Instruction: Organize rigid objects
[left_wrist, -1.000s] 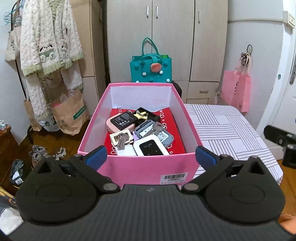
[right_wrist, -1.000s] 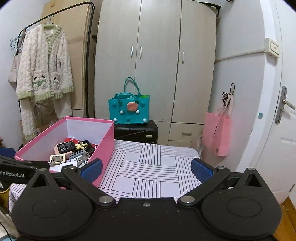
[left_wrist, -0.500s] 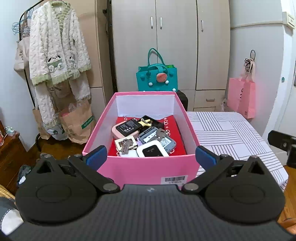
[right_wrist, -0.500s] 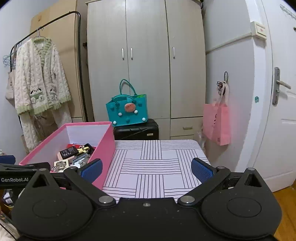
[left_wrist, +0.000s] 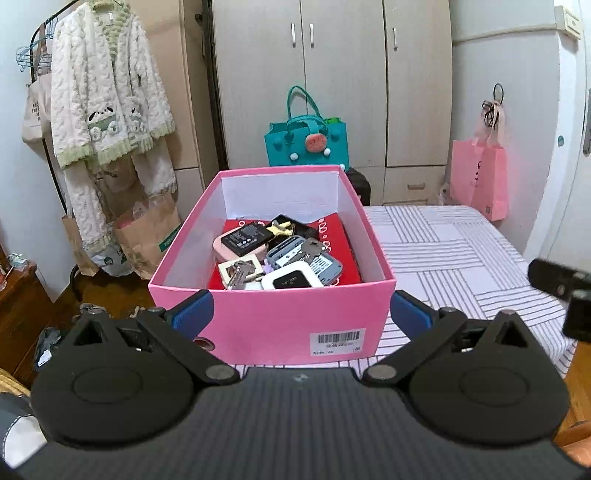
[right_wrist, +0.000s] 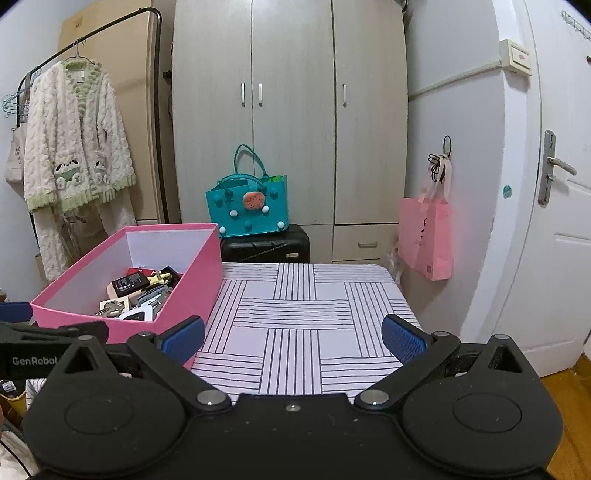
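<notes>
A pink box (left_wrist: 273, 321) stands on the left part of a striped table (right_wrist: 306, 317). It holds several small items: a black battery (left_wrist: 245, 236) on a pink case, keys (left_wrist: 240, 269), a white device with a black screen (left_wrist: 291, 281), a grey device (left_wrist: 321, 264). The box also shows at the left in the right wrist view (right_wrist: 184, 291). My left gripper (left_wrist: 301, 312) is open and empty, in front of the box's near wall. My right gripper (right_wrist: 293, 338) is open and empty over the table's near edge, to the right of the box.
A teal bag (right_wrist: 247, 210) sits on a black suitcase (right_wrist: 266, 247) behind the table, before a wardrobe (right_wrist: 291, 110). A pink bag (right_wrist: 426, 236) hangs at the right, near a door (right_wrist: 554, 240). A coat rack with a white robe (left_wrist: 107, 110) stands left.
Both grippers have drawn back and tilted up, so the box looks smaller and more of the room shows. Both stayed open and empty.
</notes>
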